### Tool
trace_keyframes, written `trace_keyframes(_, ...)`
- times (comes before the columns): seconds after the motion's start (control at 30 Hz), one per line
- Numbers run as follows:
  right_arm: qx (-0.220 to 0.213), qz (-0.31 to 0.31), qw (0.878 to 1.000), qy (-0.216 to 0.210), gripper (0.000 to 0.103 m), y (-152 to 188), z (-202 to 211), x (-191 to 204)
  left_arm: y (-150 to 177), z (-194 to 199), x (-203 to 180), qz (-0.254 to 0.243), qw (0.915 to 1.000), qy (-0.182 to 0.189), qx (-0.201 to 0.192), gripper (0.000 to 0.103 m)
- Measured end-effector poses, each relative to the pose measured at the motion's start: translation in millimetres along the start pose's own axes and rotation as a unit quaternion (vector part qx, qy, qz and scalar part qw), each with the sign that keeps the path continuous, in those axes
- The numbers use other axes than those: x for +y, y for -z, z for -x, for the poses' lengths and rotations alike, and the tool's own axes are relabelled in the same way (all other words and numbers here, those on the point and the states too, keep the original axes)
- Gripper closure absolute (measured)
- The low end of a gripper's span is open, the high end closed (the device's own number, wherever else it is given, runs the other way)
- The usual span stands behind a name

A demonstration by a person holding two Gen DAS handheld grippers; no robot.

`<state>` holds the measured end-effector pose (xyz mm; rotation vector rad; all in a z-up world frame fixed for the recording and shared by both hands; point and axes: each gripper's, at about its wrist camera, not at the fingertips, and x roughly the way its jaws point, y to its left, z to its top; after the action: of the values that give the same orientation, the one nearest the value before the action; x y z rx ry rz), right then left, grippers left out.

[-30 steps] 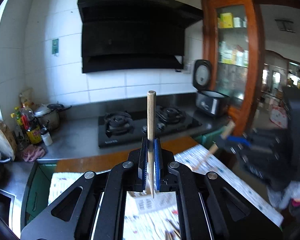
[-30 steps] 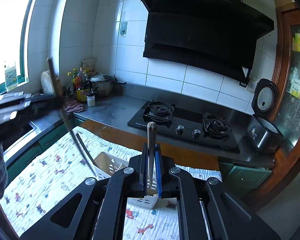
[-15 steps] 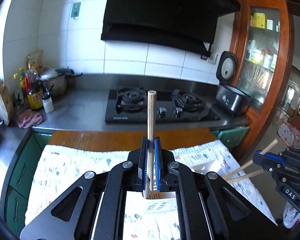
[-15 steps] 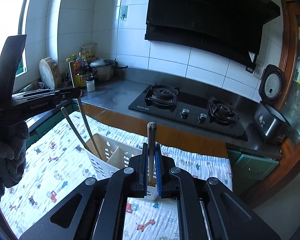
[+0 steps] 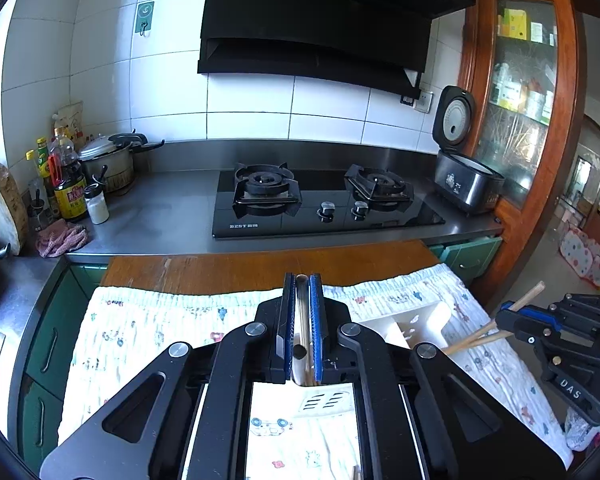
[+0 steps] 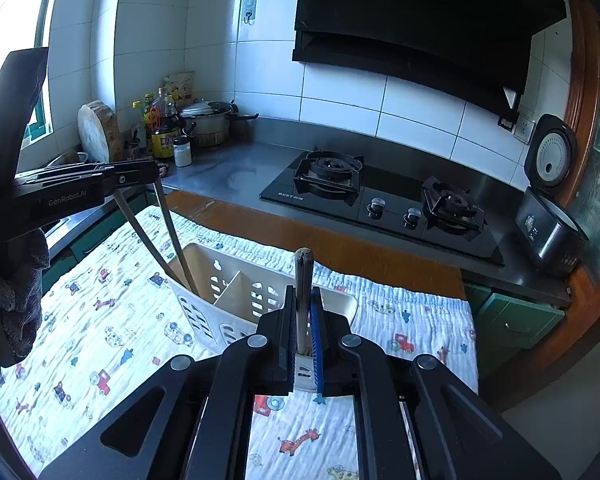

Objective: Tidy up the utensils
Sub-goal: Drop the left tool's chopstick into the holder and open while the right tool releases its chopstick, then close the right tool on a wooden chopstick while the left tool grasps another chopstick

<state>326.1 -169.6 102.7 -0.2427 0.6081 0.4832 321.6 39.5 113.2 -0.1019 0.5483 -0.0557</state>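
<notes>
Kitchen scene, seen from both wrist cameras. At the back, a steel counter (image 5: 160,216) carrying a black gas hob (image 5: 324,204), a rice cooker (image 5: 466,184) with lid up at right, bottles and a pot (image 5: 108,160) at left. Nearer, a wooden table (image 5: 260,268) draped with a cartoon-print cloth (image 6: 100,320). On the cloth, a white slotted utensil basket (image 6: 236,300) with an inner divider. Left gripper (image 5: 302,320) clenched on a pair of chopsticks (image 6: 168,236), tips down inside the basket's left compartment, leaning against its wall. Right gripper (image 6: 302,320) clamped on a second pair of chopsticks (image 6: 303,292), upright, lower ends reaching down at the basket's near edge; exact compartment hard to tell. A dark-gloved hand (image 6: 12,292) behind the left gripper.
</notes>
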Motion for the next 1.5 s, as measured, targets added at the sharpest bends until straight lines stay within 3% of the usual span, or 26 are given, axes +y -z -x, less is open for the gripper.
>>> trace_keyframes(0.17,-0.006,-0.002,1.0,0.002,0.096,-2,5,-1,0,5,2,0.003,1.0,0.004,-0.004,0.096)
trace_keyframes(0.4,-0.033,-0.005,0.999,0.016,0.087,-2,30,-1,1,36,-5,-0.006,0.9996,0.007,-0.029,0.084)
trace_keyframes(0.57,-0.056,-0.005,0.998,0.022,0.075,3,61,2,9,68,-6,-0.002,0.999,0.014,-0.042,0.067)
trace_keyframes(0.7,-0.064,-0.01,0.998,0.017,0.07,18,83,7,27,95,-7,0.001,0.9988,0.018,-0.045,0.06)
trace_keyframes(0.8,-0.065,-0.013,0.998,0.005,0.068,37,96,15,45,111,-7,-0.002,0.9987,0.021,-0.046,0.055)
trace_keyframes(0.87,-0.061,-0.014,0.998,0.0,0.065,51,100,22,60,121,-7,-0.007,0.9988,0.02,-0.045,0.045)
trace_keyframes(1.07,-0.039,-0.006,0.999,-0.007,0.057,100,102,50,107,143,-5,-0.009,0.9991,0.012,-0.039,0.038)
trace_keyframes(1.5,0.055,-0.038,0.998,-0.021,0.057,210,79,86,197,162,6,0.005,0.9999,-0.013,-0.007,0.031)
